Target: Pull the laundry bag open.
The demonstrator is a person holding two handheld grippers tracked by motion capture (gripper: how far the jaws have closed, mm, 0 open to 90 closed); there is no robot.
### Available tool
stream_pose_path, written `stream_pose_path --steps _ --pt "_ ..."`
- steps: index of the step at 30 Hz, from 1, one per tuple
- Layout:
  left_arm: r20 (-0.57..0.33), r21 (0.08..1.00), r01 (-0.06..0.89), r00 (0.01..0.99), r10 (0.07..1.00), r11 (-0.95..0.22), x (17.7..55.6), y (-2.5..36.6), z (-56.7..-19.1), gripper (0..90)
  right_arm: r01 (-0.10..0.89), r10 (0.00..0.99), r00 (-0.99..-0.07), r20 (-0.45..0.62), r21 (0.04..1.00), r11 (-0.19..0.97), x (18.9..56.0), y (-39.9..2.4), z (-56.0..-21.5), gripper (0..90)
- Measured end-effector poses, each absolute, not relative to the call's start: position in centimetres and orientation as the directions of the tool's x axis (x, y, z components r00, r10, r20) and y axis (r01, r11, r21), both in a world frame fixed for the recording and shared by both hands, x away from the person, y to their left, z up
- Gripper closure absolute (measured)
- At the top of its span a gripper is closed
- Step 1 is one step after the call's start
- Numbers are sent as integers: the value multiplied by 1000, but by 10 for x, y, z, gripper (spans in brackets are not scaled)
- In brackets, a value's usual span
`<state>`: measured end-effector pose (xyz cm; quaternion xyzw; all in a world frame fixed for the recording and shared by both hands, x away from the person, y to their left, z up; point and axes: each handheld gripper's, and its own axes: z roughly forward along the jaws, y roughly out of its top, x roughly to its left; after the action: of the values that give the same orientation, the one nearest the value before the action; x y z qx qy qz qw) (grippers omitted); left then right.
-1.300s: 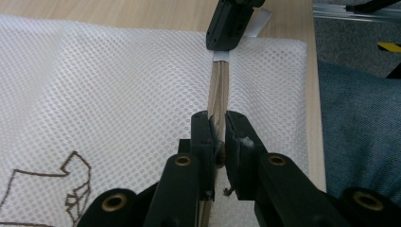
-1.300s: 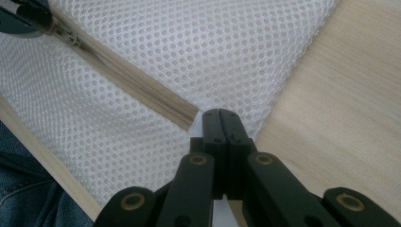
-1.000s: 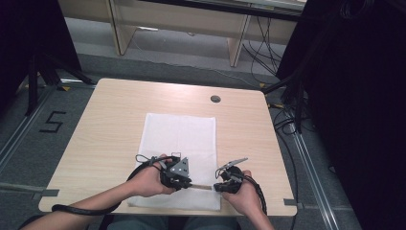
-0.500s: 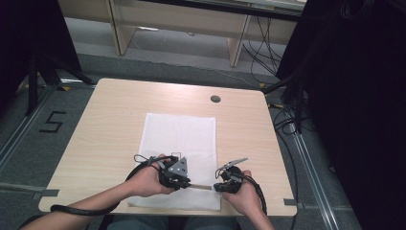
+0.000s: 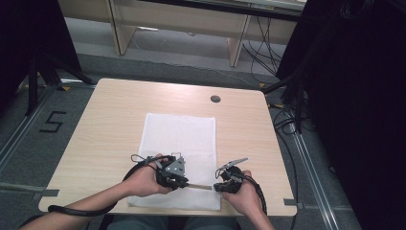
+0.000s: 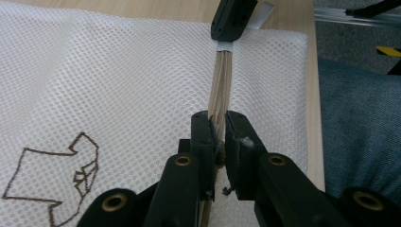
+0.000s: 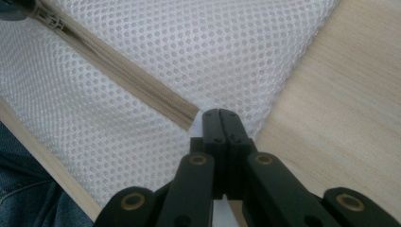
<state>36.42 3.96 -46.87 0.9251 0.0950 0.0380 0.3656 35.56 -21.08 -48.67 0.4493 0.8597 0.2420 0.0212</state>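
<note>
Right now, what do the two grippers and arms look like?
Both grippers are black. The left gripper carries a grey three-cornered plate on top; a black cable trails from it. The right gripper has brass-coloured pivot pins. Forearms are bare, no sleeves in view.

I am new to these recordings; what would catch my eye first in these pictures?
A white mesh bag lies flat in the middle of the wooden table. Near its front edge, the left gripper is shut on the beige zipper, and the right gripper pinches the mesh at the zipper's end.
</note>
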Motion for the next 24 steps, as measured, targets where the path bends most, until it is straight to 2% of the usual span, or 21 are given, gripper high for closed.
stream_pose_path --steps 24 --pt "15 678 129 982 189 -724 363 45 -470 821 771 792 -583 180 428 471 355 -210 -486 900"
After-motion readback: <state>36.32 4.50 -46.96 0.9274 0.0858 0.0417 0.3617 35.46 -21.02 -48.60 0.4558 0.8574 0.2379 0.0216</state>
